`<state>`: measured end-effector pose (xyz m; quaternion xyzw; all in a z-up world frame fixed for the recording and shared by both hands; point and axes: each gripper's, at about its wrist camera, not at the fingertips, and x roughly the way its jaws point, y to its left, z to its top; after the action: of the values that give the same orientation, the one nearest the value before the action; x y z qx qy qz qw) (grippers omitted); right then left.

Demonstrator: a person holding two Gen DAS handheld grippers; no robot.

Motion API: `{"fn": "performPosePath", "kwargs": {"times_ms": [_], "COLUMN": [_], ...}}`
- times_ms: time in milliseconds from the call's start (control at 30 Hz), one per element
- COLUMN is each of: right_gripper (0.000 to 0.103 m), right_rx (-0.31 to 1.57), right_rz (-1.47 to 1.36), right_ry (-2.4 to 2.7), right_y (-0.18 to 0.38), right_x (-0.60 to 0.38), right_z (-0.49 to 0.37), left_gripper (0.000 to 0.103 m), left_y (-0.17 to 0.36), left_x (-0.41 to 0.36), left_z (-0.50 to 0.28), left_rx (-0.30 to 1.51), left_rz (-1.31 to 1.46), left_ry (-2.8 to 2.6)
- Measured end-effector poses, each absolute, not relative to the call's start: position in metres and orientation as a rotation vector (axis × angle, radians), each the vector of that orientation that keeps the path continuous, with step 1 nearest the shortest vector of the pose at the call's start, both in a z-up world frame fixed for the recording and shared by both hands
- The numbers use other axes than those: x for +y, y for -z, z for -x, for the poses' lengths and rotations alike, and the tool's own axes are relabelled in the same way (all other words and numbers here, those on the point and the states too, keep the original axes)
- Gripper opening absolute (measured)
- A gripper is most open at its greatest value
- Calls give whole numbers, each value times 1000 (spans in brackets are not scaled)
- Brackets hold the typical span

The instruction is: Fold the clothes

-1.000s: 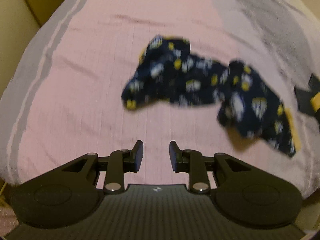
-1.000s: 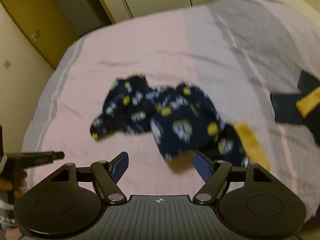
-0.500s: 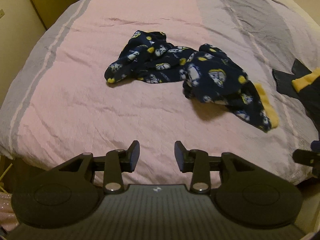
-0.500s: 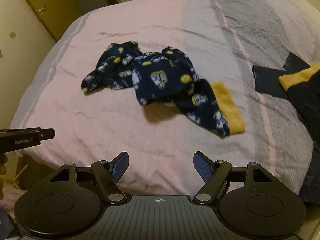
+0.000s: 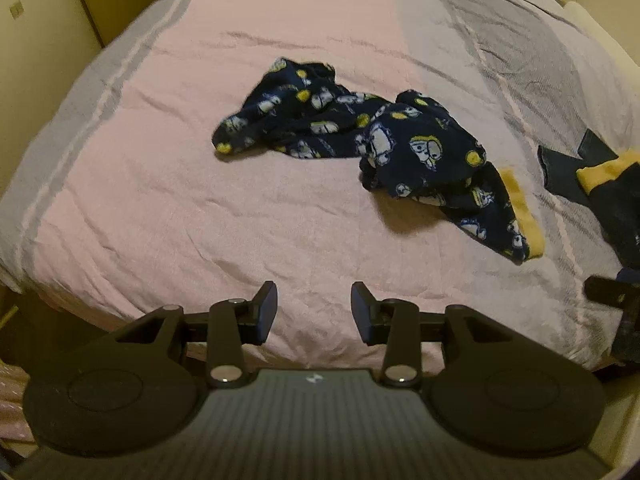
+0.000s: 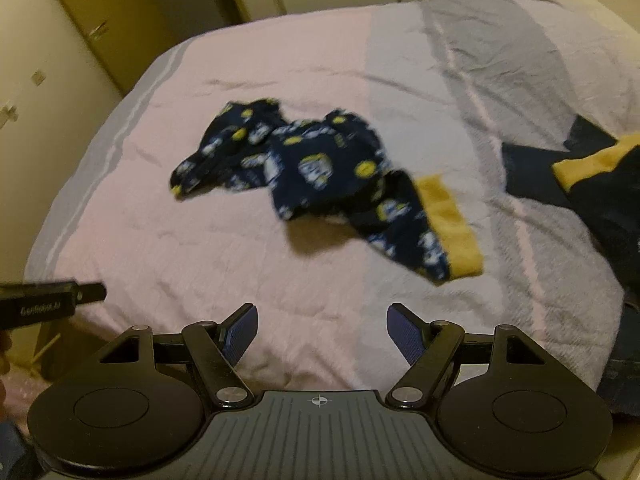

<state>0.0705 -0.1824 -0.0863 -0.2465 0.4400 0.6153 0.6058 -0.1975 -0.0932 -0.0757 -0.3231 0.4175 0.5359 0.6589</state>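
Nearest: left gripper (image 5: 313,312) and right gripper (image 6: 322,334), jaws apart on both, holding nothing, poised over the near edge of the bed (image 5: 168,216). Farther in, near mid-bed: printed navy pajama pants (image 5: 372,144), crumpled in a heap, not folded, yellow cuff (image 5: 522,216) trailing toward the near right. Probably soft, light fleece, limp and likely to sag or bunch when lifted; best pinched at the cuff or a hem edge and pulled flat. At far right: another dark garment with yellow trim (image 5: 600,176), also rumpled.
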Motion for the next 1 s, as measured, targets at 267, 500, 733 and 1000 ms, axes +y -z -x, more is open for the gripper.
{"fn": "performPosePath", "kwargs": {"times_ms": [267, 500, 733, 1000], "right_gripper": [75, 75, 75, 75], "right_rx": [1047, 1073, 1141, 1116], "right_rz": [515, 521, 590, 717], "right_ry": [-1240, -1103, -1080, -1124], "right_y": [106, 134, 162, 173], "right_x": [-166, -146, -122, -84], "right_z": [-125, -147, -140, -180], "left_gripper": [36, 36, 36, 37], "left_y": [113, 133, 163, 192], "left_x": [-48, 0, 23, 18], "left_z": [190, 182, 171, 137], "left_rx": [996, 1057, 1107, 1055], "left_rz": [812, 783, 849, 990], "left_ry": [-1097, -1007, -976, -1015]}}
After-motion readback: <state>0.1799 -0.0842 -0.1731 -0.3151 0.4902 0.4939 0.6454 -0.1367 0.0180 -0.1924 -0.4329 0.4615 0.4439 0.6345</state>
